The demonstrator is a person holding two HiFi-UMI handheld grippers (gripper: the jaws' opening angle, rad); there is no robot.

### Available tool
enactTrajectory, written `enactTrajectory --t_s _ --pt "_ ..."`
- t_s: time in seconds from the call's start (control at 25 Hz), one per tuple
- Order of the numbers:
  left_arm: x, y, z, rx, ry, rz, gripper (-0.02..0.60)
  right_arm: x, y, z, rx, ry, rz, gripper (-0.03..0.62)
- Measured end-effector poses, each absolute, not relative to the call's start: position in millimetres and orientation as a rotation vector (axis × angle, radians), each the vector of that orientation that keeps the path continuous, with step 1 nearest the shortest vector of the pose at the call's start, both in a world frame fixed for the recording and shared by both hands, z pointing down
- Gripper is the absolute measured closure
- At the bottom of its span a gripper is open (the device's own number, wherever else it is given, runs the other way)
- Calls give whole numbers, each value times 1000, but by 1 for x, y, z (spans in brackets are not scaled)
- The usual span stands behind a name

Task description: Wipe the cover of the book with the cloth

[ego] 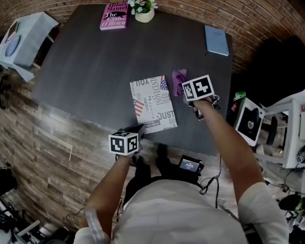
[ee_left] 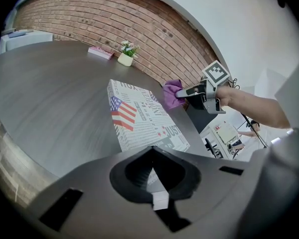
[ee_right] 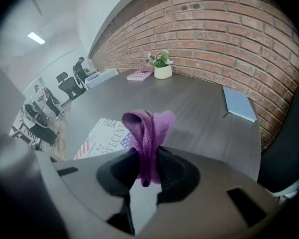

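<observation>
Cloth (ee_right: 147,128) pinched in right hand-held gripper (ee_right: 144,176), just beside rt edge of book (ego: 152,104) on desk (ego: 91,65). Left hand-held gripper (ee_left: 157,183) clenched, empty, by book's near corner. Best: lay cloth flat on cover, sweep w/ light pressure, left steadying book.

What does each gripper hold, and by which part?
The right gripper pinches the cloth by a bunched fold; the rest sticks out past its jaws. The left gripper is shut and holds nothing.
</observation>
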State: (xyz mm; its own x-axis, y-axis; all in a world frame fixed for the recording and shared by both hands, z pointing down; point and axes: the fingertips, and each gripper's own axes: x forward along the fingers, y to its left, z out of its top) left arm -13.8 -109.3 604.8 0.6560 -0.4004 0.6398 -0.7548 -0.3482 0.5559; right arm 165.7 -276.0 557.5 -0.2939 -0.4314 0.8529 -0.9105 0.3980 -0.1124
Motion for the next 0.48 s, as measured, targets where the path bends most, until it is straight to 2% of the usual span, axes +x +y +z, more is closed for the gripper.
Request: enactTrajectory --t_s 0.24,0.32,0.48 --pt "-12 -99 603 1989 -867 490 562 141 -262 544 1112 -1954 795 502" --pt "-9 -97 603 1990 -855 483 528 128 -255 543 1084 -1976 805 502" --pt "-6 -93 605 1984 -837 484 553 99 -241 544 1020 -2021 842 502"
